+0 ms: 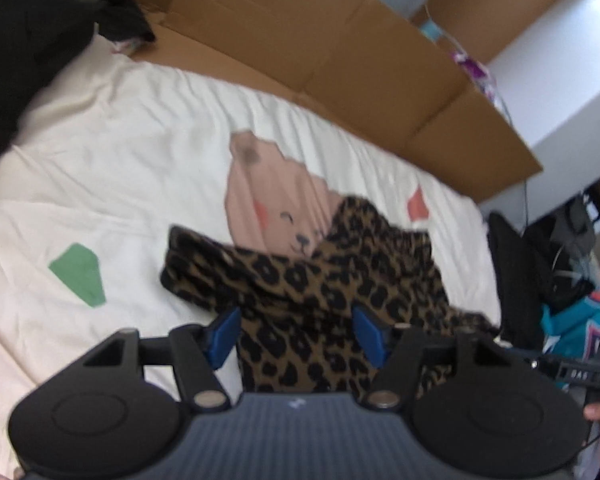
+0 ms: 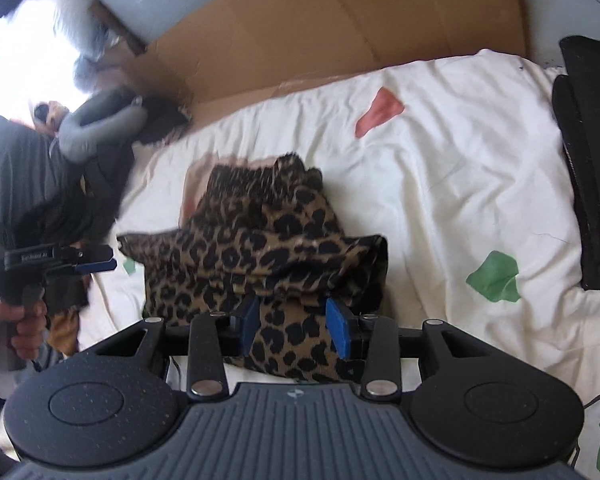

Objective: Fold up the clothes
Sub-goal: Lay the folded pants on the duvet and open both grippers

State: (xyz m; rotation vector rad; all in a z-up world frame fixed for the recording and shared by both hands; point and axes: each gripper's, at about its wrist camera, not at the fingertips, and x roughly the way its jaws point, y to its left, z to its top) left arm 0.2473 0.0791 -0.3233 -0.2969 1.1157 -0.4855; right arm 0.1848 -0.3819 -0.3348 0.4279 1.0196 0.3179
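Nearest the lens, the left gripper (image 1: 296, 334) stood with its blue pads apart, the leopard-print garment (image 1: 324, 292) lying beneath the gap, not pinched. The right gripper (image 2: 296, 326) likewise stood part-open over the same cloth, gripping nothing. The garment lay bunched, roughly doubled over, on the cream bedsheet (image 1: 132, 168) with a flattened cardboard box (image 1: 324, 52) behind. Judged step: a fold just released. The next move probably called for re-pinching an edge and smoothing the heap flat
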